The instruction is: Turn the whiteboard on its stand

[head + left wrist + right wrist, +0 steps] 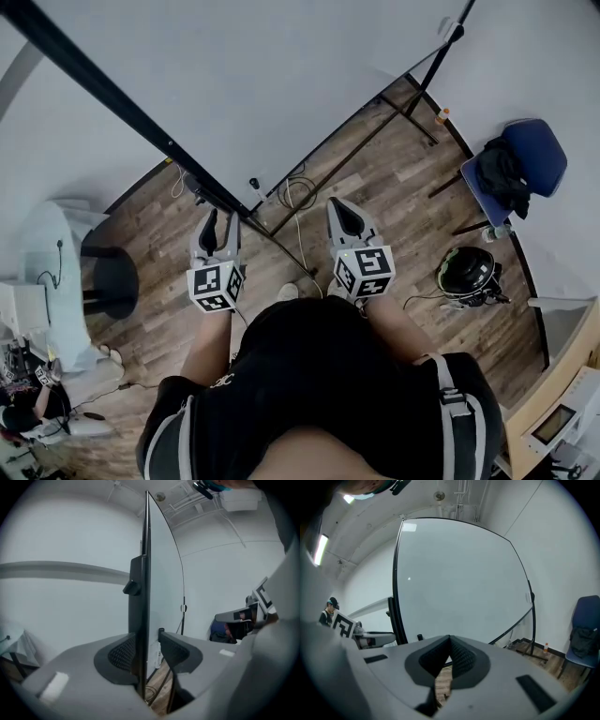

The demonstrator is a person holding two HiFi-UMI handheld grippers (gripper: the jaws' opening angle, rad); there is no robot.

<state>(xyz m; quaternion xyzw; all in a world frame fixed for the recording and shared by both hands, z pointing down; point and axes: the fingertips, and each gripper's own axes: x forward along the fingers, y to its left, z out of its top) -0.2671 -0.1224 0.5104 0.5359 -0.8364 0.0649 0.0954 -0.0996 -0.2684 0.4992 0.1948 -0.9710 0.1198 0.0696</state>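
The big whiteboard [281, 84] fills the top of the head view, and its black frame edge [141, 122] runs diagonally down toward me. My left gripper [222, 223] straddles that edge low down. In the left gripper view the board's edge [145, 573] stands edge-on between the jaws of my left gripper [147, 644]: the left pad [124, 653] lies against the frame, while a gap shows beside the right pad [173, 651]. My right gripper [339, 208] hovers to the right of the board's corner, shut and empty. In the right gripper view, the whiteboard face [459, 583] rises behind my right gripper [449, 641].
The stand's black legs [375, 131] cross the wooden floor under the board, with loose cables [298, 197] beside them. At the right, a blue chair [520, 164] holds a dark bag, and a black round object [469, 272] lies on the floor. A white table [47, 272] stands at left.
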